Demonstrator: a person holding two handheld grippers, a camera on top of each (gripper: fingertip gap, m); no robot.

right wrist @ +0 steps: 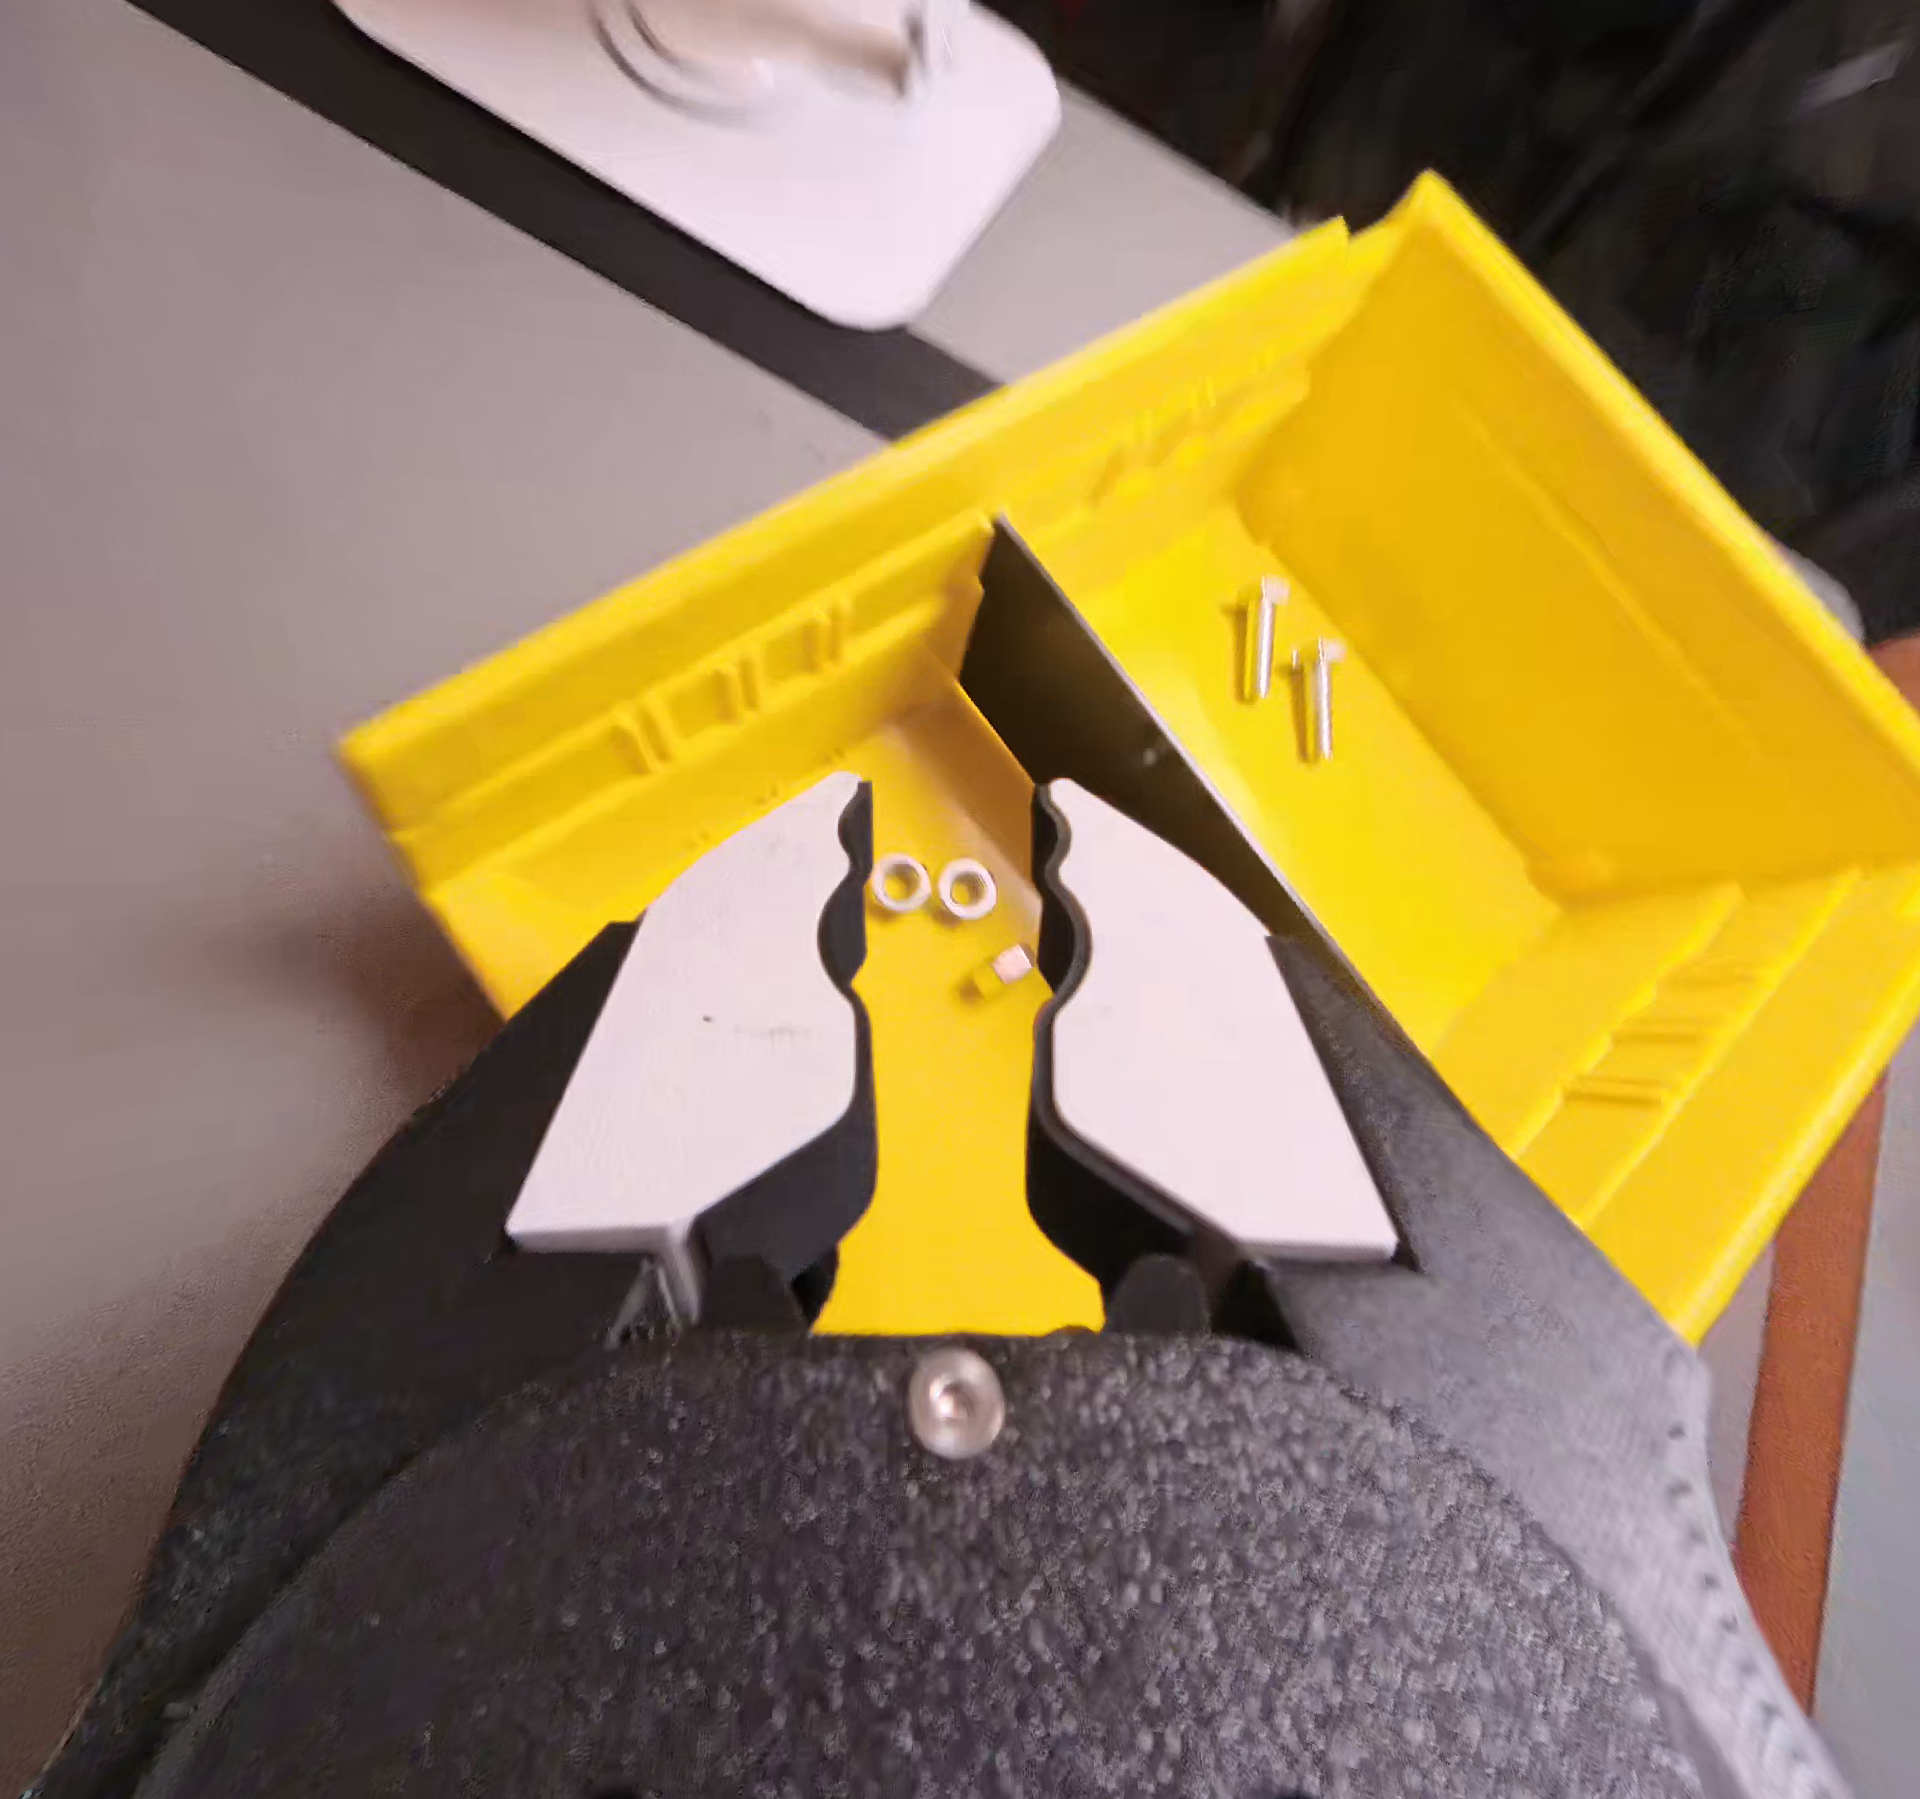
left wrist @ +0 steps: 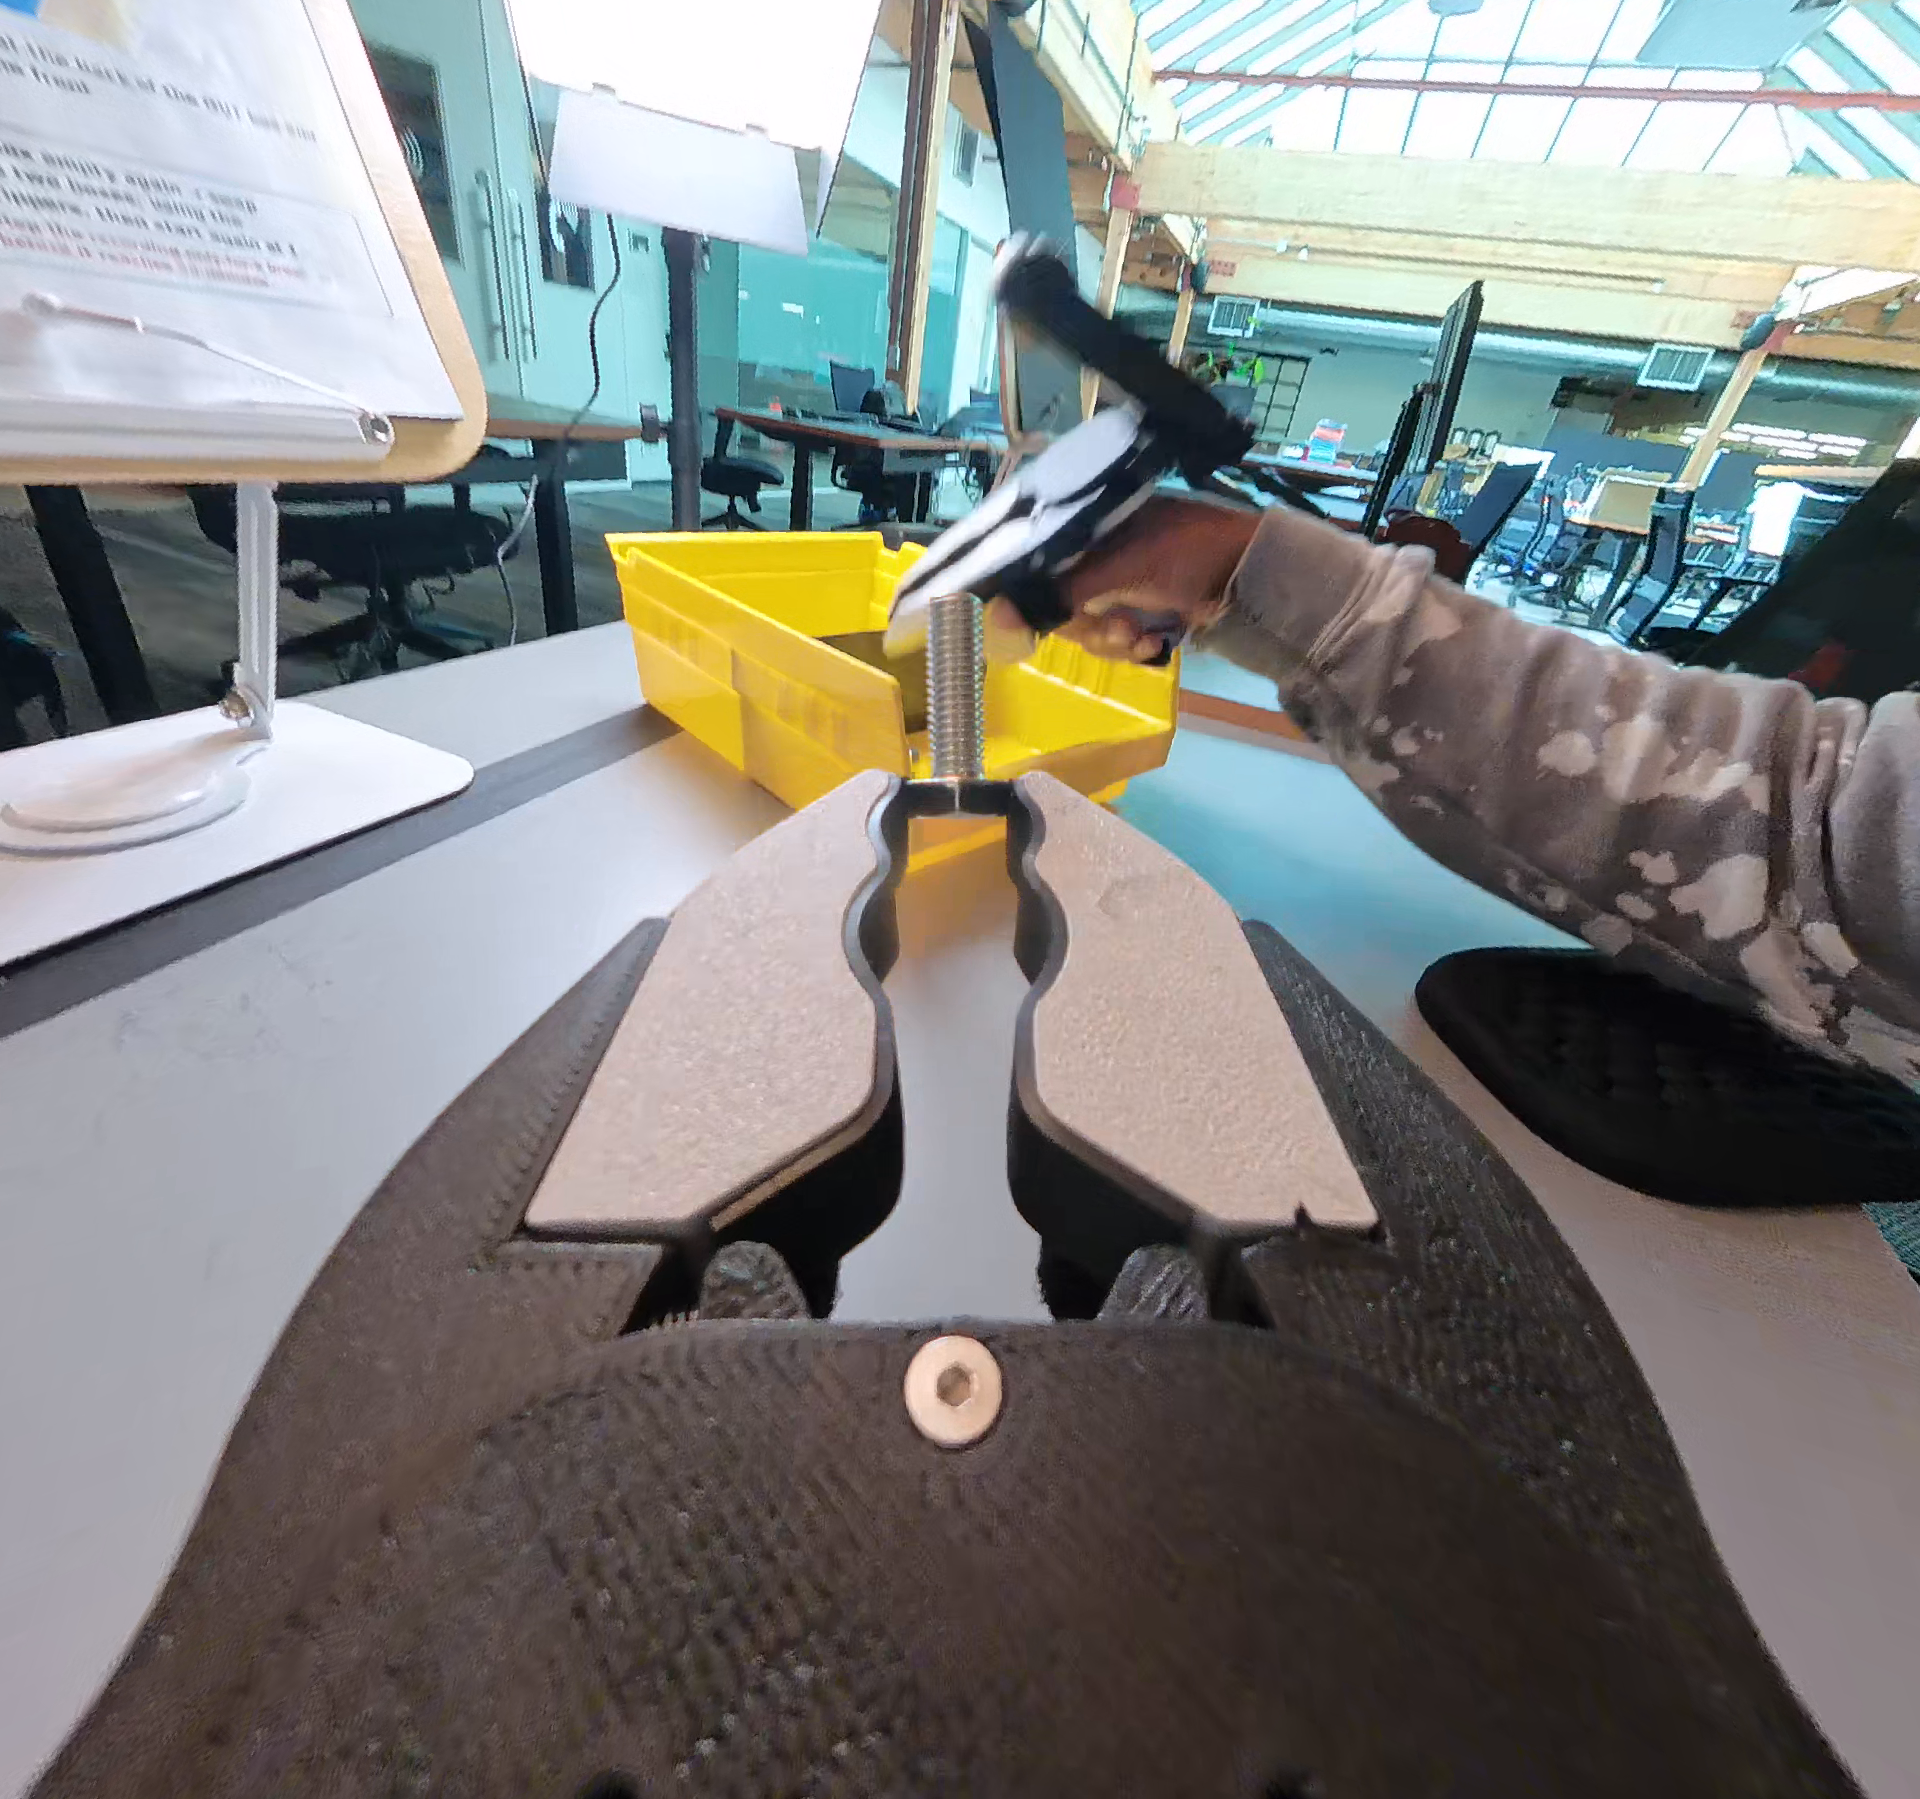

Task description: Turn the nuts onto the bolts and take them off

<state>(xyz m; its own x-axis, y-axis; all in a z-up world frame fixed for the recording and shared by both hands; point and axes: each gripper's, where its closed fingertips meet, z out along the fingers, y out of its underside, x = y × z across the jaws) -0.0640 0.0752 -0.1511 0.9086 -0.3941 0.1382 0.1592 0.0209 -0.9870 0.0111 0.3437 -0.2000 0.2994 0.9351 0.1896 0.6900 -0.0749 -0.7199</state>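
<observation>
Nearby, yellow bin [left wrist: 810,689], document stand [left wrist: 239,773].

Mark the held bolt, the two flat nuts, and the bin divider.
bolt [left wrist: 955,684], left wrist view, mid threaded shank.
flat nuts [right wrist: 966,888], right wrist view, rim of the right-hand one.
divider [right wrist: 1101,710], right wrist view, dark face.

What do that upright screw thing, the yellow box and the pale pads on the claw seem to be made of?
The threaded silver bolt held in the left claw looks like bright steel: shiny and grey. The yellow divided bin looks like moulded plastic: even colour, ribbed walls, slight gloss. The pale grey finger pads seem matte and finely grainy, perhaps coated metal or printed plastic; I cannot tell which.
</observation>
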